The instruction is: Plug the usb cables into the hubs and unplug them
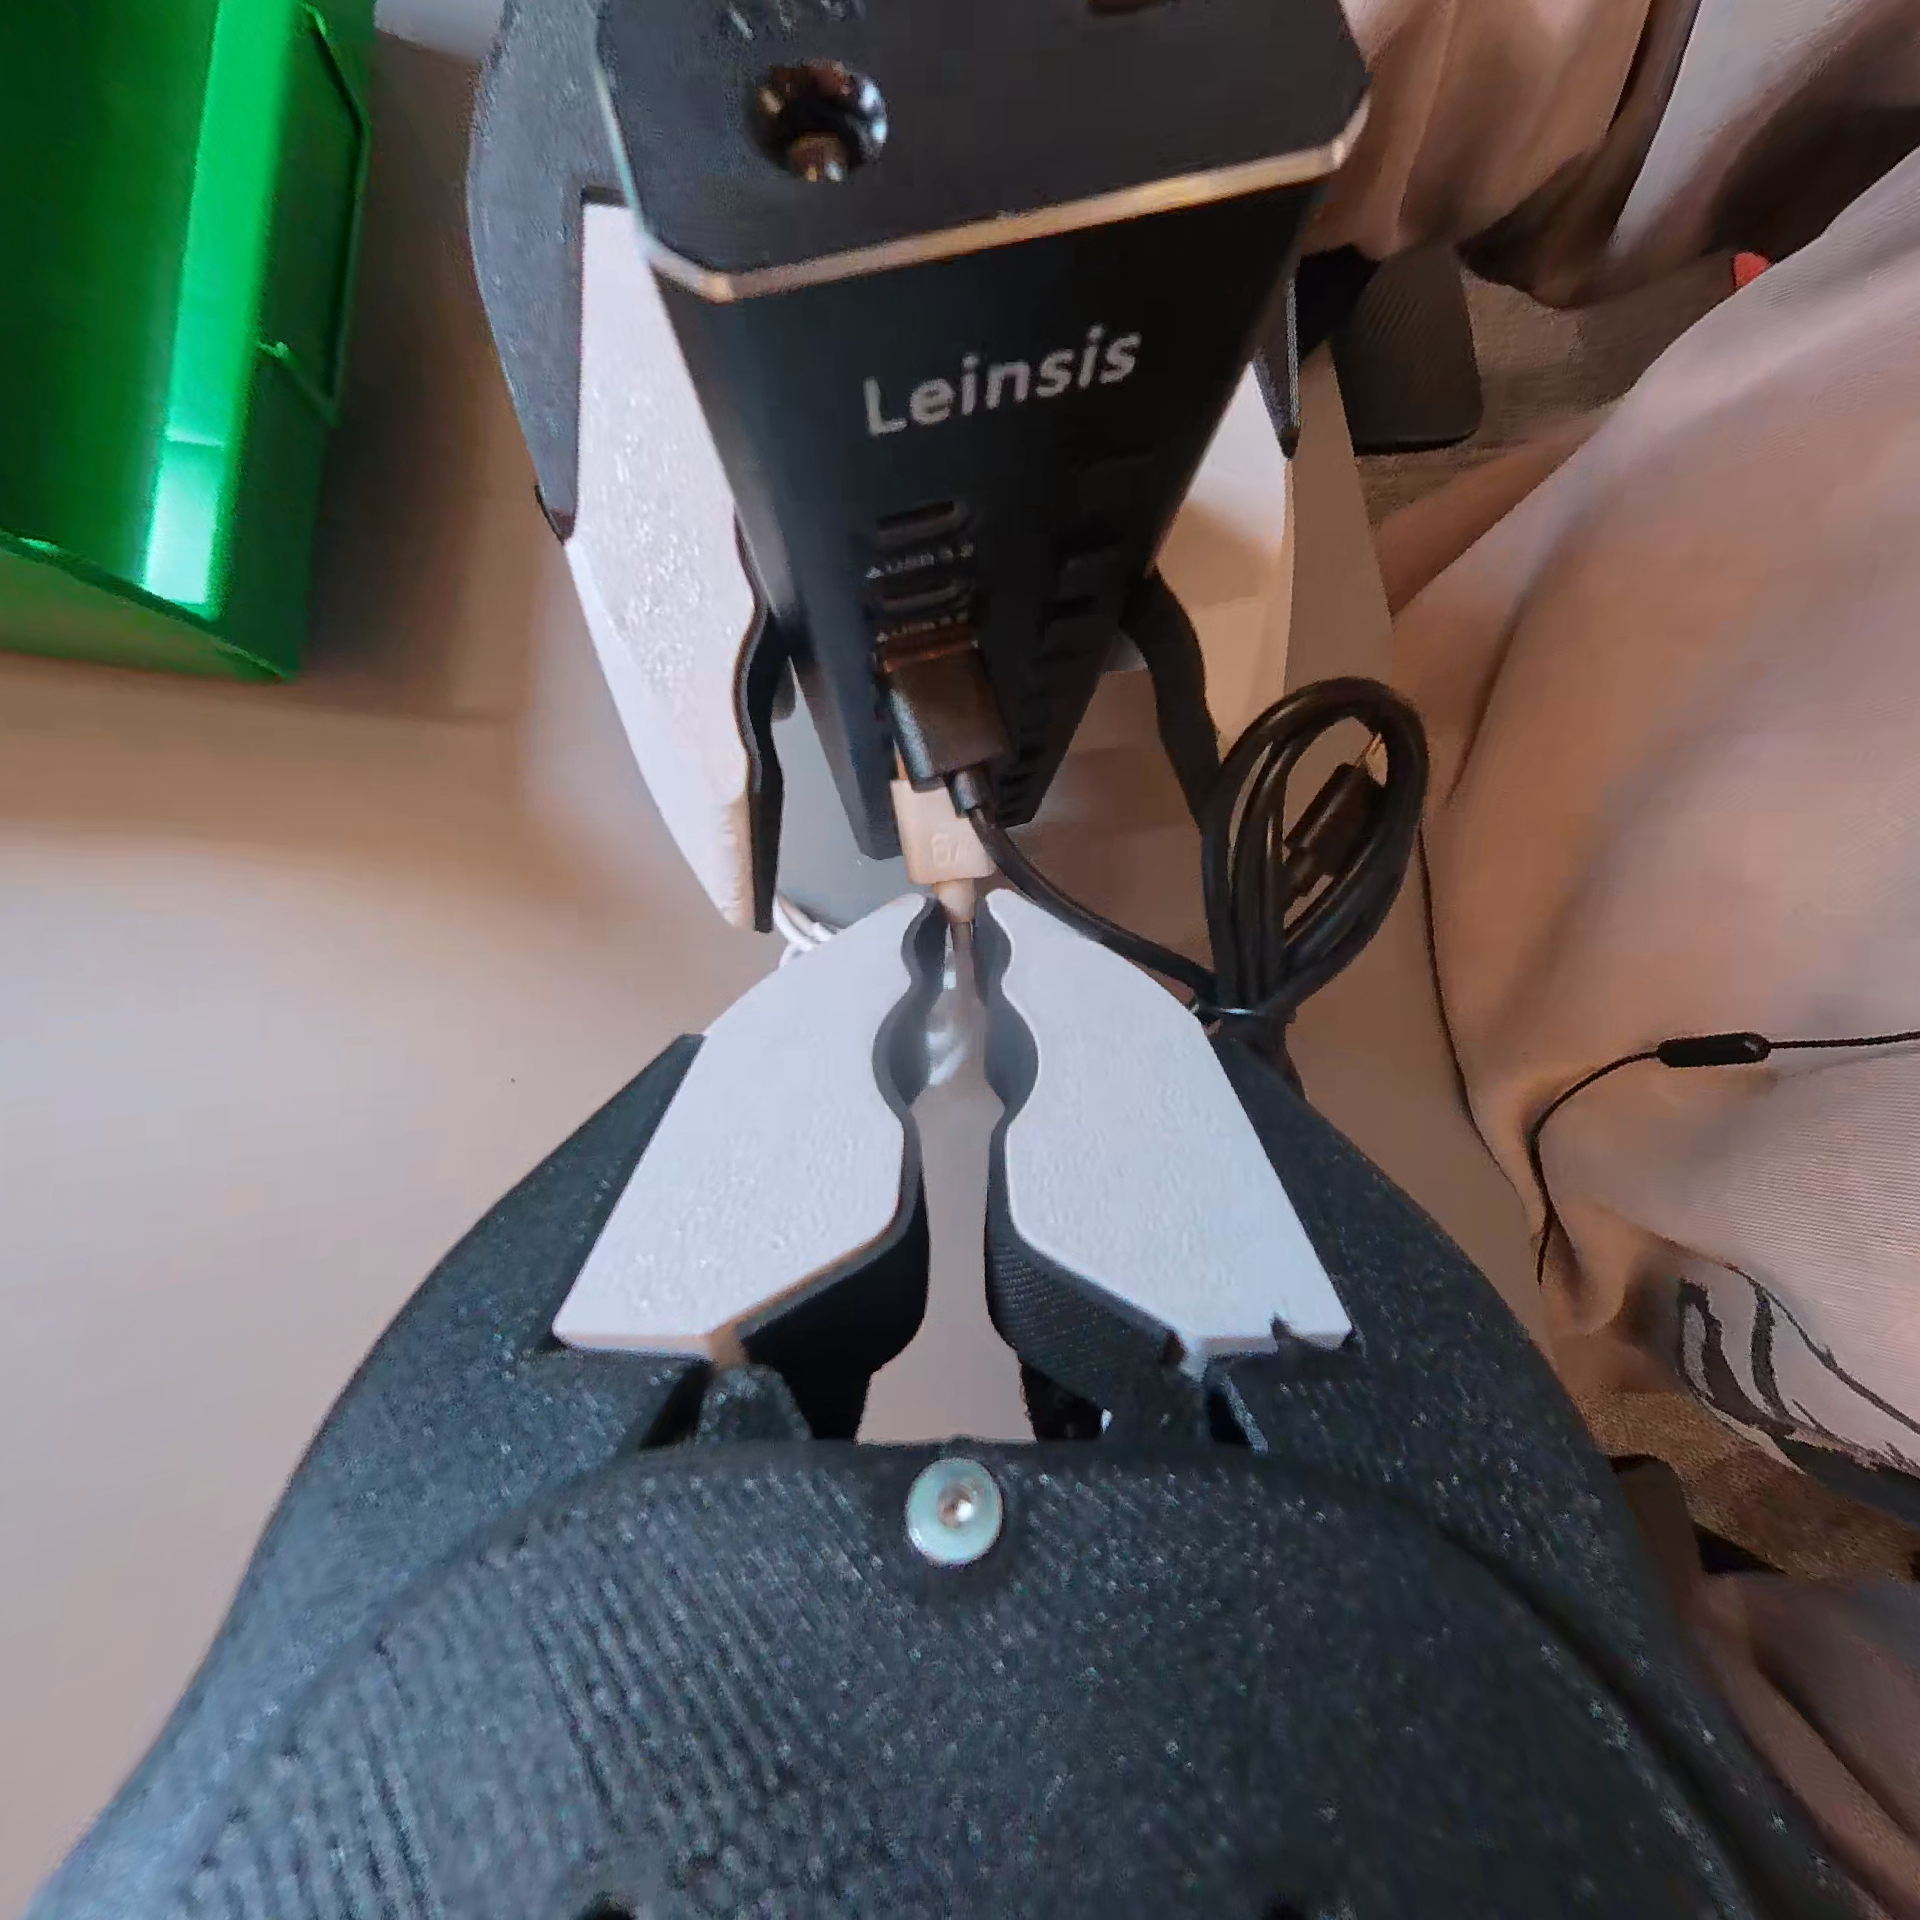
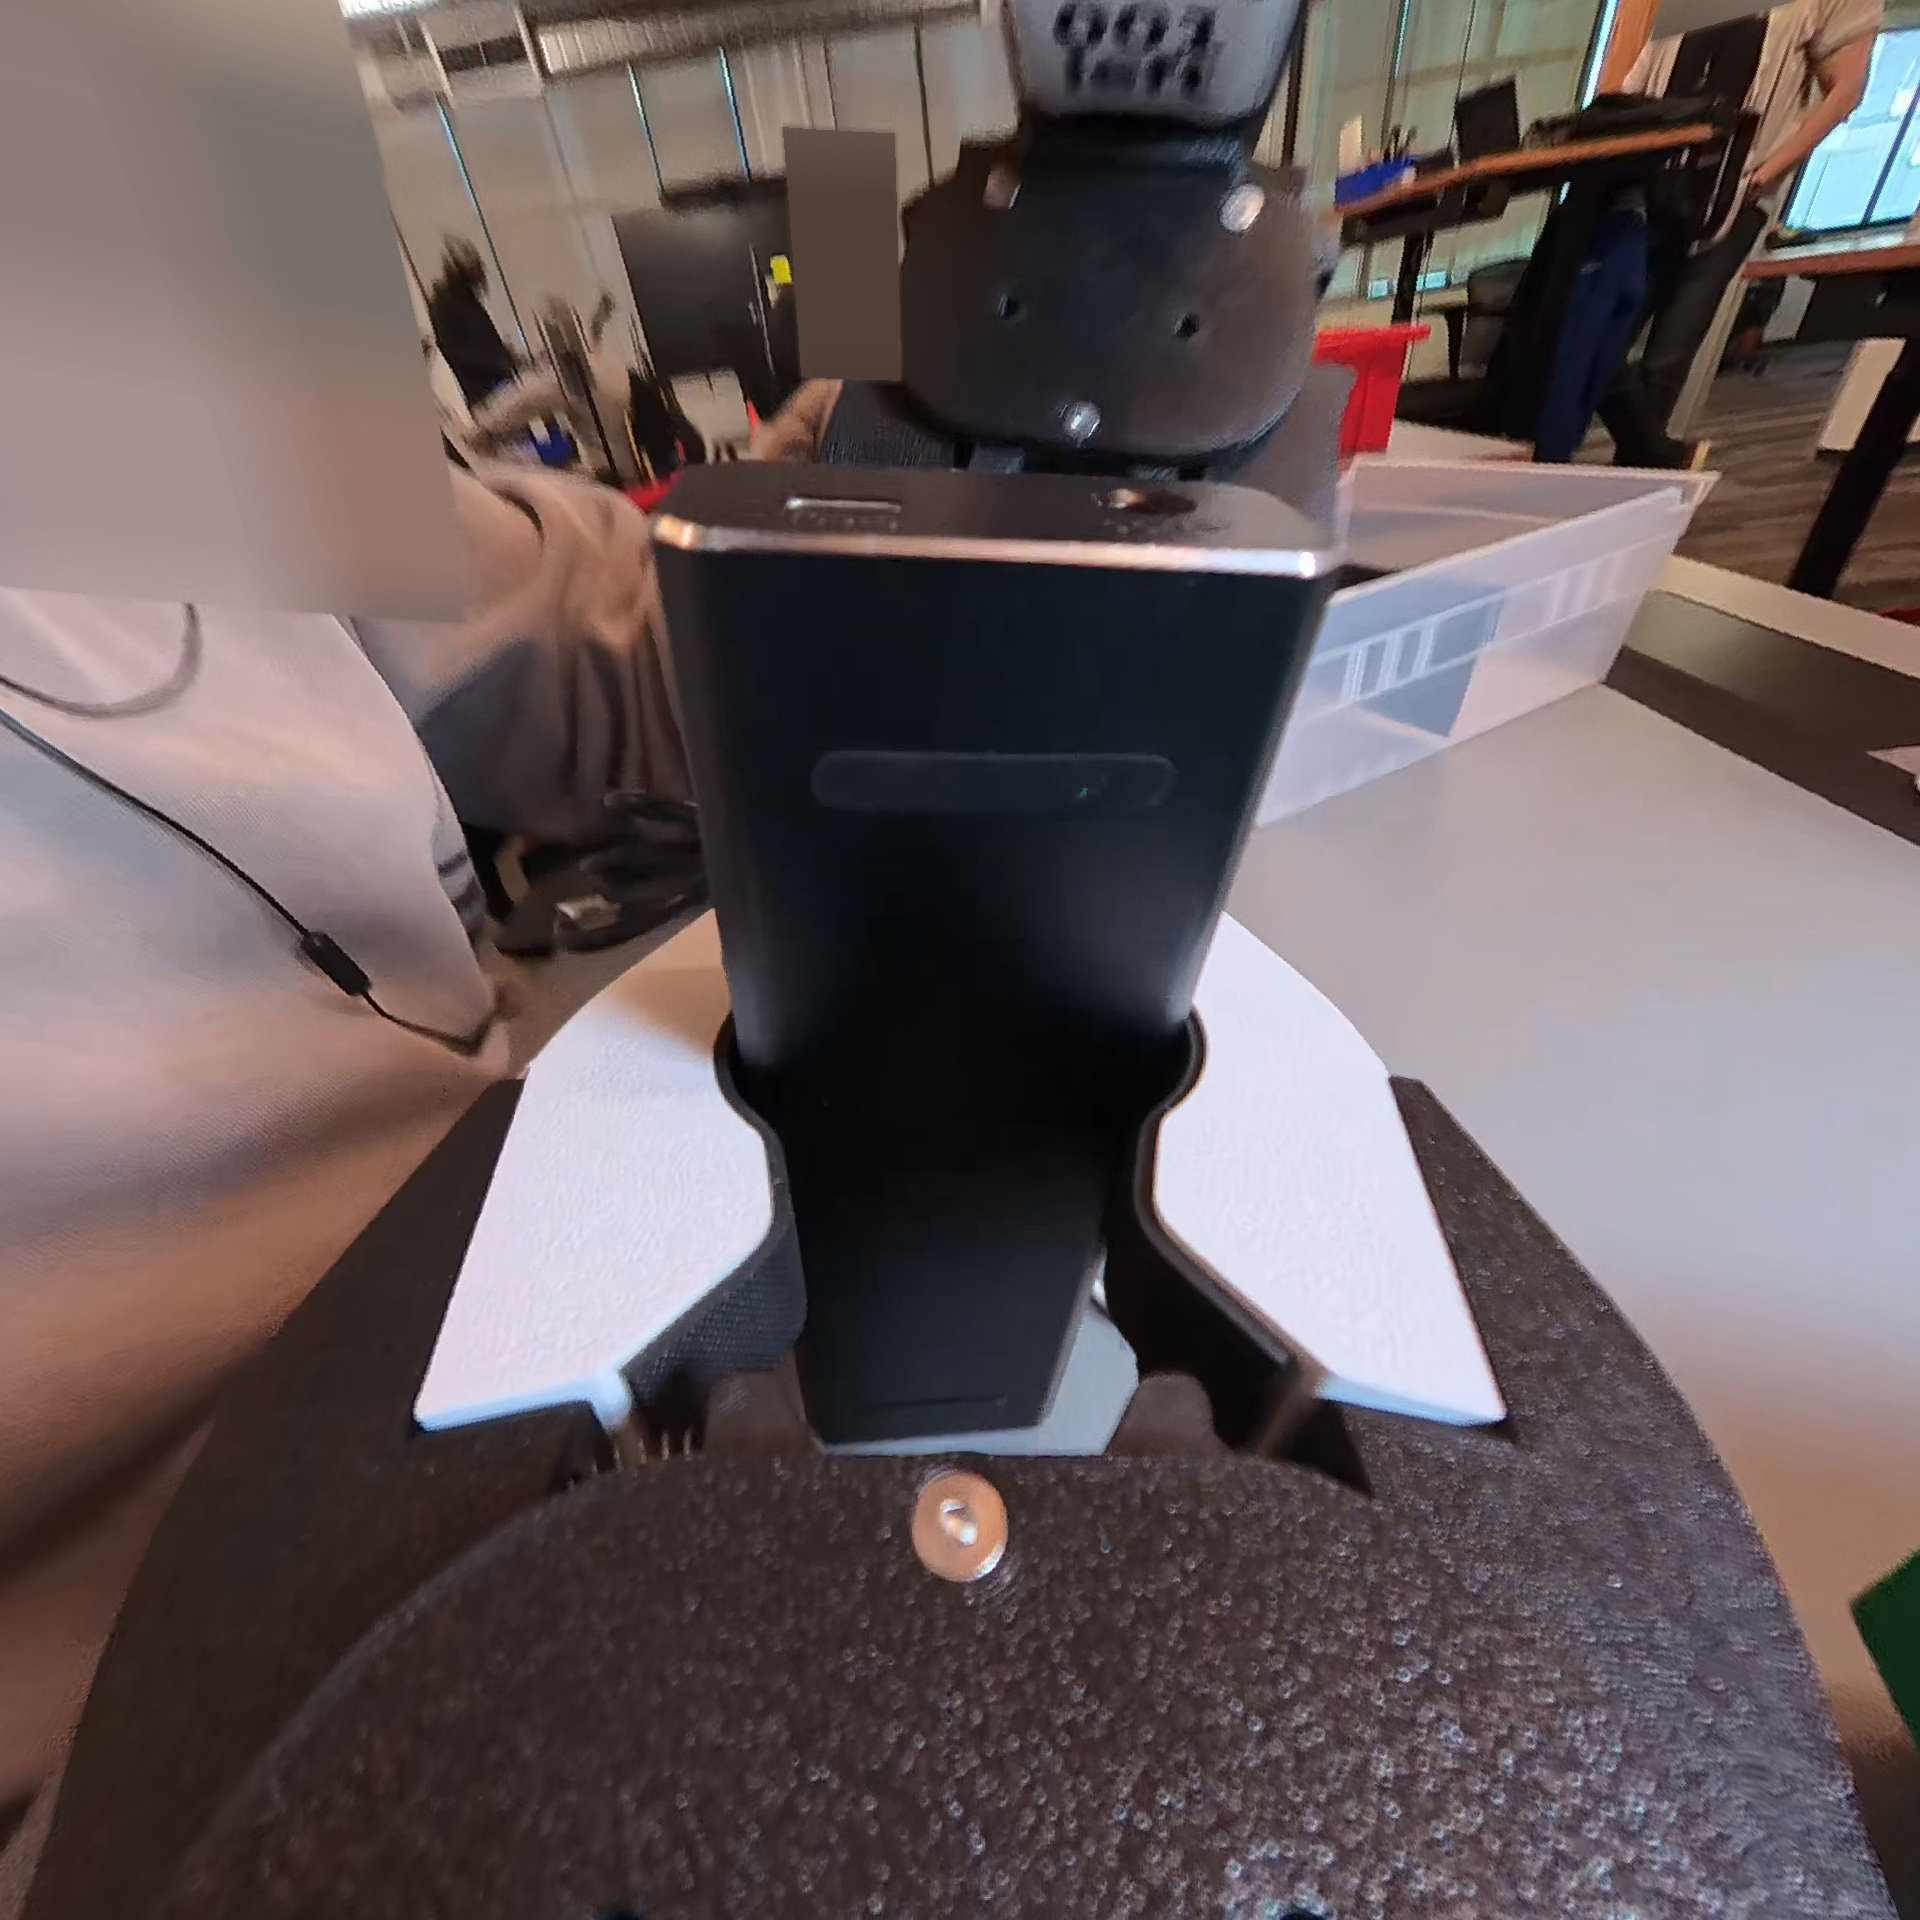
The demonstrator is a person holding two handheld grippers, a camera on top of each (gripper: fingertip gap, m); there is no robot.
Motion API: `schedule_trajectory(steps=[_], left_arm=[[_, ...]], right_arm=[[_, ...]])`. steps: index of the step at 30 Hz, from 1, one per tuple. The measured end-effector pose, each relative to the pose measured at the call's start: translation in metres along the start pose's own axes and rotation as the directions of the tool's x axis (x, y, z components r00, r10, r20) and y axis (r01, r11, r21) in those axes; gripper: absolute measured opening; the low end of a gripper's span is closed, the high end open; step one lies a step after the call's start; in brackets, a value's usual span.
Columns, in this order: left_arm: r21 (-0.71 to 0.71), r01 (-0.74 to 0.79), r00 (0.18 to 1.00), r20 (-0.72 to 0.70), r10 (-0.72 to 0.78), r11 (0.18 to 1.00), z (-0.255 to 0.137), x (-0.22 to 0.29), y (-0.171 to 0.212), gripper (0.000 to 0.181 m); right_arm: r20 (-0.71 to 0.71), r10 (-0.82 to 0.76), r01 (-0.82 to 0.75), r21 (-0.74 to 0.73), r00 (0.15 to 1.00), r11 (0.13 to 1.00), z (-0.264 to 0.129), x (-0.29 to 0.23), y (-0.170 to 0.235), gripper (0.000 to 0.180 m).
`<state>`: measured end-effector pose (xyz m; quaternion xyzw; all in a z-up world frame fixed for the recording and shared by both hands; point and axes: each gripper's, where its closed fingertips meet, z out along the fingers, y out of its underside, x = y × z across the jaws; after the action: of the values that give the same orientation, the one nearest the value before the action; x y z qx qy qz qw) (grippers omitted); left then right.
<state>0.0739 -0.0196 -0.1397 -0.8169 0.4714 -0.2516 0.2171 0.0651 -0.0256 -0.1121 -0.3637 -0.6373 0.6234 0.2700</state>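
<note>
1. Right gripper (image 2: 961, 1122) clamped on a black hub (image 2: 987, 831); white fingers (image 2: 613, 1195) press its lower sides.
2. Hub stands upright between the jaws, top end away from the claw, silver rim around the top edge.
3. Hub's facing side carries a dark oblong strip; the top face has a slot and a round hole.
4. Left gripper (image 2: 1101, 301) just beyond the hub's top, its black body facing back; its fingers are hidden.
5. Grey table (image 2: 1558, 987) right of the claw.
6. Clear plastic bin (image 2: 1507, 613) ahead-right, beyond the hub.
7. Person's light sleeve (image 2: 208, 883) left of the claw, a thin black cord across it.
8. Background blurry: desks, standing people.
</note>
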Motion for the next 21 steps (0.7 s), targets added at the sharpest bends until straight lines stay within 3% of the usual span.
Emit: schedule_trajectory(steps=[12,17,21], left_arm=[[-0.321,-0.078,0.972,0.187,0.144,0.944,-0.005,-0.001,0.029,0.006],[-0.275,-0.100,0.978,0.149,0.145,0.956,-0.010,0.005,0.031,0.006],[-0.256,-0.084,0.980,0.155,0.127,0.963,-0.010,0.005,0.031,0.006]], right_arm=[[-0.050,-0.115,0.094,-0.309,0.992,0.947,0.018,0.000,0.028,0.072],[-0.066,-0.155,0.118,-0.392,0.986,0.913,0.023,0.001,0.030,0.072],[-0.061,-0.157,0.123,-0.373,0.986,0.920,0.024,0.001,0.025,0.072]])
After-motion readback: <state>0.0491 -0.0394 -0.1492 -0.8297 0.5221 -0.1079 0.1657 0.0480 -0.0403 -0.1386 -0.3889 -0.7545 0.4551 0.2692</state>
